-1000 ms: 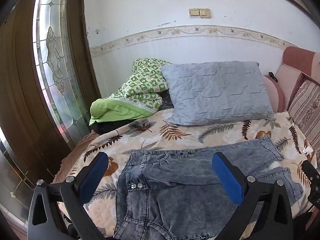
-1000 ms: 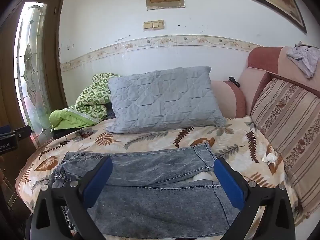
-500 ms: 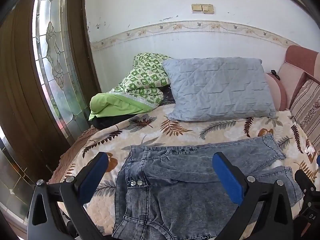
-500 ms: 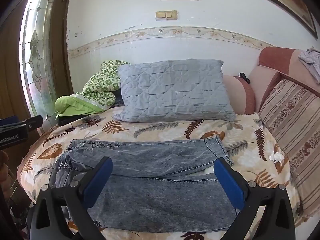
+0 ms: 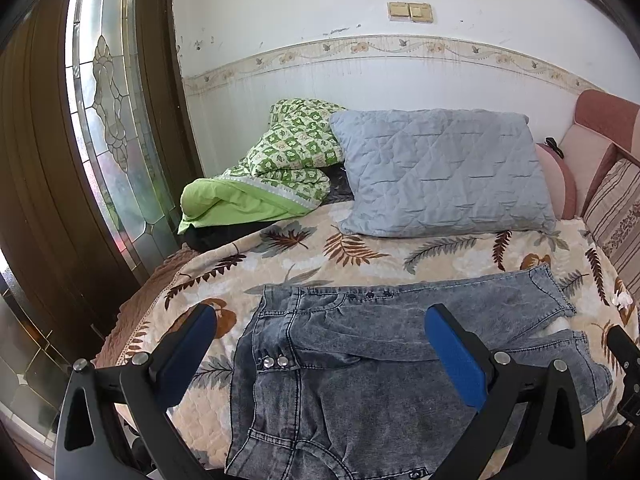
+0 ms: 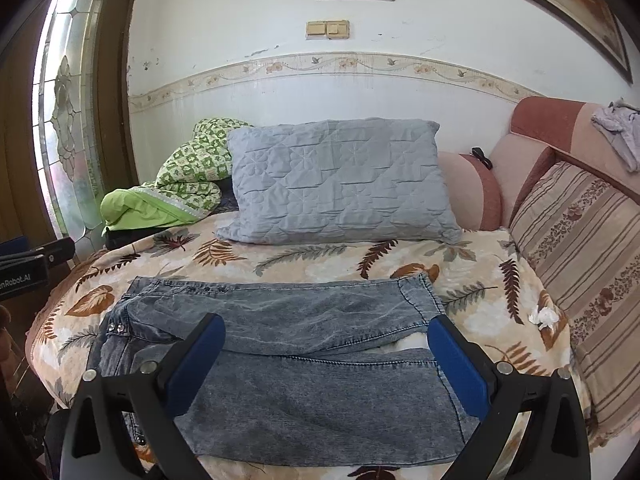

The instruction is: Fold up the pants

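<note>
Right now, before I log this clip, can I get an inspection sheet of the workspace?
Surface: bed with leaf-print cover.
Job's things: grey jeans spread flat, waist toward the door side, legs toward the striped cushion; no fold visible.
Clutter: grey pillow, green blanket, white crumpled scrap.
Grippers: left gripper and right gripper above the jeans, fingers apart, holding nothing.
Cables: nothing seen.
Surroundings: glass-panelled door, wall switches, sofa back.

pants (image 5: 360, 360): grey-blue acid-wash denim | bedspread (image 5: 440, 252): cream with brown and grey fern leaves | pillow (image 6: 340, 184): pale blue-grey, quilted | blanket (image 5: 296, 160): green-and-white checks, lime lining | cushion (image 6: 580, 248): beige with brown stripes | gripper pads (image 6: 456, 364): blue
</note>
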The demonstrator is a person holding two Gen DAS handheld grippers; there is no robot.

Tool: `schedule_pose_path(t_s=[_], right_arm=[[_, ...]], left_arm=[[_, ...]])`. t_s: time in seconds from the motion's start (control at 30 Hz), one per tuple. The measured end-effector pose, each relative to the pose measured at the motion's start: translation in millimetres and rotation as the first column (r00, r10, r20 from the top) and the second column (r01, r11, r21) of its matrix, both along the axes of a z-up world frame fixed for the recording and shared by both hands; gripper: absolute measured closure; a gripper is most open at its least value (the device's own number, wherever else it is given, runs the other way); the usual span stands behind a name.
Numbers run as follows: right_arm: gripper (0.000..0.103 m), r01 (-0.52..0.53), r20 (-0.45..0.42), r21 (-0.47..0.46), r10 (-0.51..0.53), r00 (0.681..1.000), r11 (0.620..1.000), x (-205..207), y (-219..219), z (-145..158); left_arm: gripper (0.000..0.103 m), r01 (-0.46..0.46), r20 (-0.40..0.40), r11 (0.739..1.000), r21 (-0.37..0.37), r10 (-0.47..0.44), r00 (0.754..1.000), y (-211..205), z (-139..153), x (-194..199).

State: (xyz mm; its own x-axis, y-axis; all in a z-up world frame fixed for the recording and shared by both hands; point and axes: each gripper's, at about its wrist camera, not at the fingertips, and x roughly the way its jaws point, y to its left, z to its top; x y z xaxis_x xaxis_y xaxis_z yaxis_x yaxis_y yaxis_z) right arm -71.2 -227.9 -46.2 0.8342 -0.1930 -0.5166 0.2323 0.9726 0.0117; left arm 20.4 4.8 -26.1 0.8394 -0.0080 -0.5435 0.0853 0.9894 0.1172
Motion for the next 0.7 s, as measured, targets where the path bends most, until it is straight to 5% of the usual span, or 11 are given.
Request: schedule_pose_path(t_s=[0.7], right_arm=[[0.001,0.055,-0.030,0.006,-0.055,0.998,0.998,5.4,-18.2,-11.7]], left_arm=[[0.000,0.022,-0.028,1.000,0.005,-0.022,0.999,-4.8,-11.2,8.0]])
